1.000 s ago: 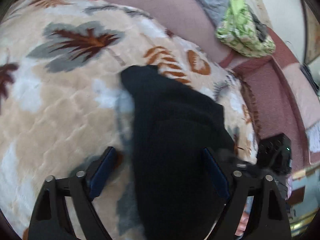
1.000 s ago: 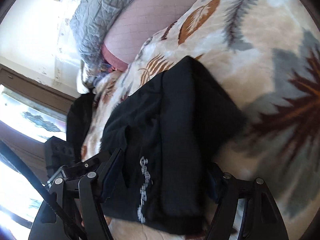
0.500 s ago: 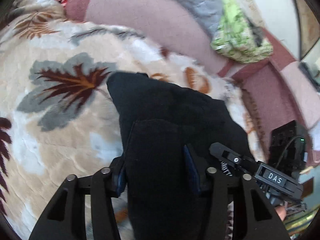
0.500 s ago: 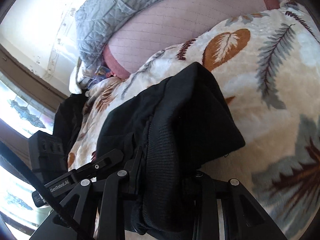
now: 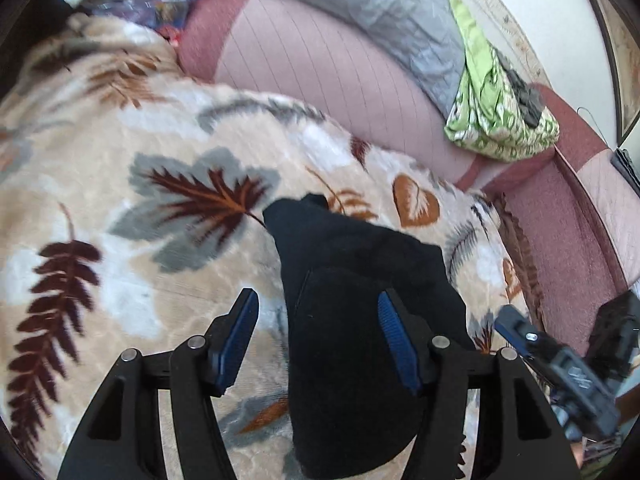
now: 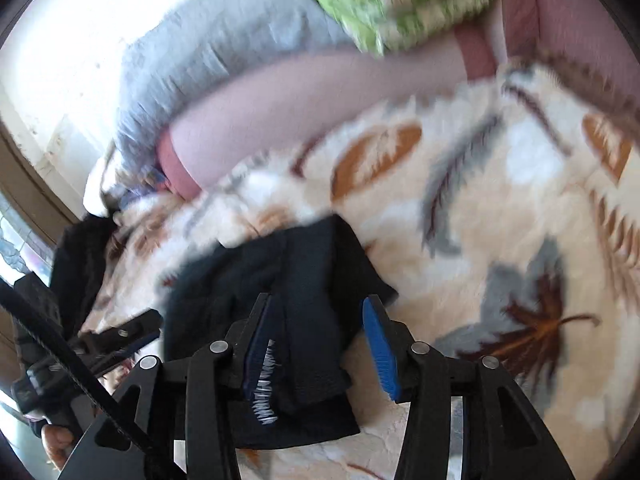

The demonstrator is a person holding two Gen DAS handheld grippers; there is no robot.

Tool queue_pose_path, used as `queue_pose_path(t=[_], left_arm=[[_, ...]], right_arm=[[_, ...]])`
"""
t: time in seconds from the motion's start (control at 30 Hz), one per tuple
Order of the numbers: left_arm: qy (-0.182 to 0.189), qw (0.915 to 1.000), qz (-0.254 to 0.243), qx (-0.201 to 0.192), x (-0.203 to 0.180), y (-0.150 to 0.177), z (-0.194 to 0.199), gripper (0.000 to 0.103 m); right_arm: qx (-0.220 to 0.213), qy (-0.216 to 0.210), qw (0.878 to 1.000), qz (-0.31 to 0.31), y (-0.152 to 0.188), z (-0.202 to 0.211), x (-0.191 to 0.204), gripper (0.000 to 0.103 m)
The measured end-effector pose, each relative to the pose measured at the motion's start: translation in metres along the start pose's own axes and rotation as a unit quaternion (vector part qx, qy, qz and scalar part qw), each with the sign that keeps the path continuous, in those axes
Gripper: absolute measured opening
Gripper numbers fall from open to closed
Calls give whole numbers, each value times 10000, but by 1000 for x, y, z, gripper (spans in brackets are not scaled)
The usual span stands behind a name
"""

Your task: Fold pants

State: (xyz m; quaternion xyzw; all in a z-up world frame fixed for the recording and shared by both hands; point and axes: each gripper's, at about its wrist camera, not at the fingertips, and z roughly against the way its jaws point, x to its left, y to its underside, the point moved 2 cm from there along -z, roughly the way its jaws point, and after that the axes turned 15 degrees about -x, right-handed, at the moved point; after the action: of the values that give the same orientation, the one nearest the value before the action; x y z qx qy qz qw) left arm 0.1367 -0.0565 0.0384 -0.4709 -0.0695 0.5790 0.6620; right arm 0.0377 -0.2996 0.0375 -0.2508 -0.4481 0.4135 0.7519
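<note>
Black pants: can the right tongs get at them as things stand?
Probably yes: the right tongs stand open directly over the folded black pants on the leaf-print blanket, nothing between.

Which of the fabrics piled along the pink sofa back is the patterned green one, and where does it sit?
The green-and-white leafy cloth, bunched at the right end of the sofa back; the quilted throw beside it is plain grey.
</note>
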Motion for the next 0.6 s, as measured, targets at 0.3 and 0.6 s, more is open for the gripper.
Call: queue_pose_path(t=[0.3,0.6], left_arm=[[-236,9966,-191,761,-2,37,-25,63],[-411,9947,-891,-291,-41,25,28,71]], right_arm=[[796,-425,9937,-667,34,-35,11,59],[517,-524,9948,-701,26,21,-7,64]])
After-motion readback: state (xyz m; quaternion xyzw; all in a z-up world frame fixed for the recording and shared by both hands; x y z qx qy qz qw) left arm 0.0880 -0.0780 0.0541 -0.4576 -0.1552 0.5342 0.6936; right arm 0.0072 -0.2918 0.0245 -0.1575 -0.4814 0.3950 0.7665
